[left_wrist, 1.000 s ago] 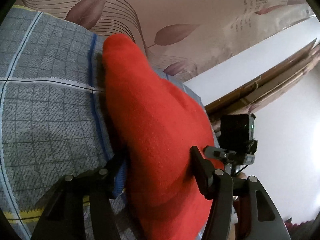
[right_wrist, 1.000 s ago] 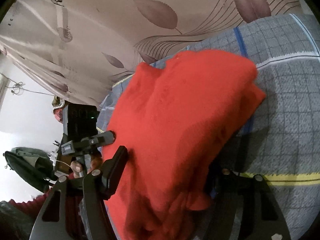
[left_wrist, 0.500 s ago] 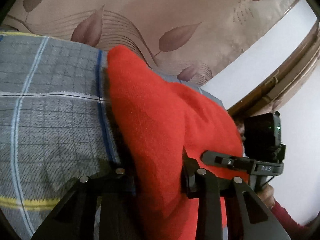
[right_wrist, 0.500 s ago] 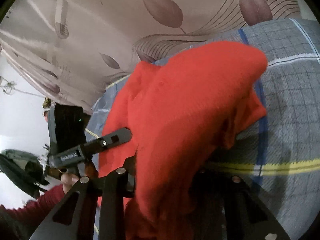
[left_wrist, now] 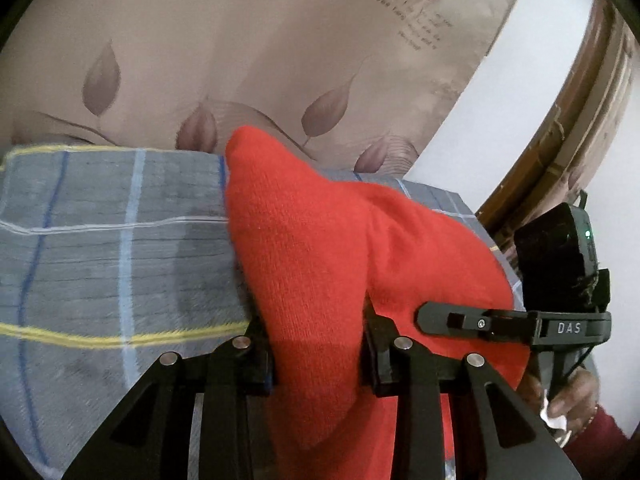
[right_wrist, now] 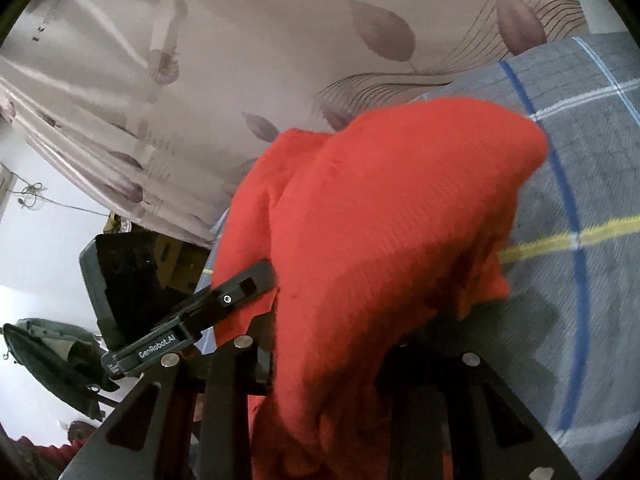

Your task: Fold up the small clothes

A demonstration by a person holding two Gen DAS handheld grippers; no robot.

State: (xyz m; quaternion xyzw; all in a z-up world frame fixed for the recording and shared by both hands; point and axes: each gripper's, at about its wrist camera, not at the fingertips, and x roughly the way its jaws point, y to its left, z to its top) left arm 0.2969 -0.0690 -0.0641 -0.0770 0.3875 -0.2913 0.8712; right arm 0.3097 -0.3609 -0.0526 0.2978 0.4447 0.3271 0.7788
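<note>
Left gripper point(left_wrist: 318, 354): I see it clamped on the red garment point(left_wrist: 320, 240).
Right gripper point(right_wrist: 332, 356): clamped on the same garment.
Garment: over the checked blanket point(left_wrist: 112, 240).

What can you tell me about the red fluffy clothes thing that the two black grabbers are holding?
The bright red knitted garment looks soft, thick and fuzzy, with fine ribs in the weave. It is bunched into a humped fold with a pointed far corner. The left gripper and the right gripper each pinch its near edge. Its far part rests on the grey checked blanket with blue, white and yellow lines.
</note>
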